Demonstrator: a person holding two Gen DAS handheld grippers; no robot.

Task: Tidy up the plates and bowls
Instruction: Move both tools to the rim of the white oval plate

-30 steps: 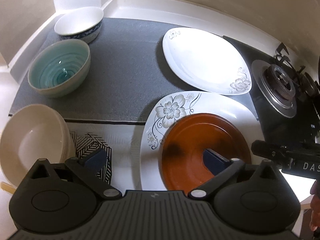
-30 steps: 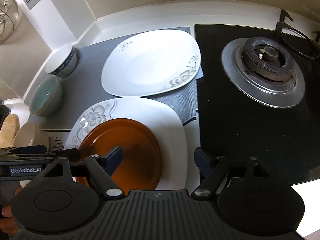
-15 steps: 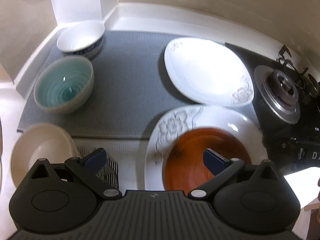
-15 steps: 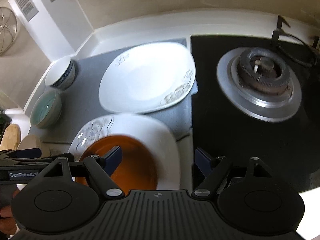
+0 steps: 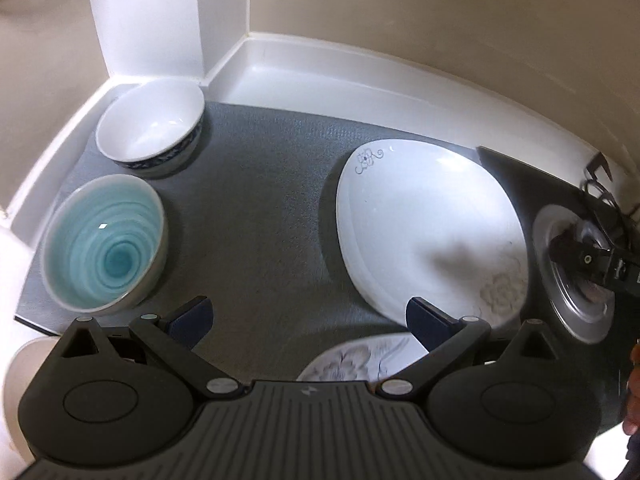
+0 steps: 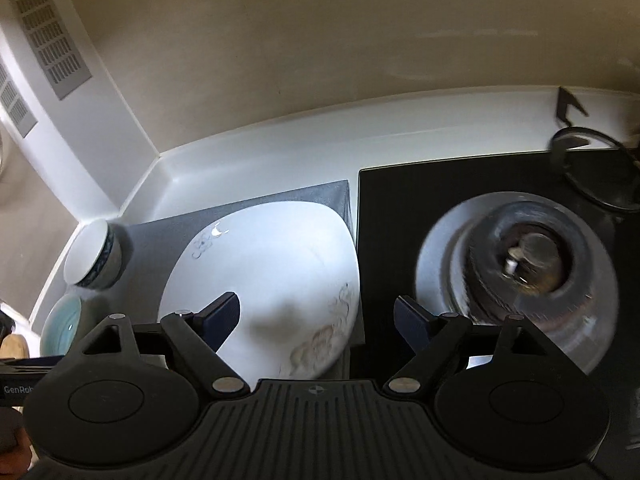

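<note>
In the left wrist view the left gripper point(image 5: 308, 318) hangs over the grey mat point(image 5: 256, 216) with its fingers spread wide and nothing between them. Just beyond its body, a flowered plate point(image 5: 352, 360) shows only as a sliver of rim; the rest is hidden under the gripper, so what lies on it cannot be seen. At the lower left edge a cream bowl point(image 5: 20, 360) is cut off by the frame and the gripper housing.

Further out on the mat, to the left, sits a teal bowl point(image 5: 105, 246), upright and empty. Behind it, near the corner of the tabletop point(image 5: 304, 76), stands a white bowl with a blue band point(image 5: 151, 132), also empty; the two bowls are close but apart. To the right lies a large white oval plate point(image 5: 424, 232), bare, with a soft shadow on it. Its far right edge reaches the black stove top point(image 5: 560, 188), where a burner point(image 5: 576, 276) is partly covered by the right gripper point(image 5: 592, 260) entering from the side.

In the right wrist view the right gripper point(image 6: 316, 314) is likewise spread apart and empty, hovering over the right end of the oval plate point(image 6: 272, 264) and the stove's edge. The burner point(image 6: 520, 264) is smeared by motion blur. The white bowl point(image 6: 93, 256) and teal bowl point(image 6: 60, 328) appear small at far left, the teal one partly hidden behind the gripper.
</note>
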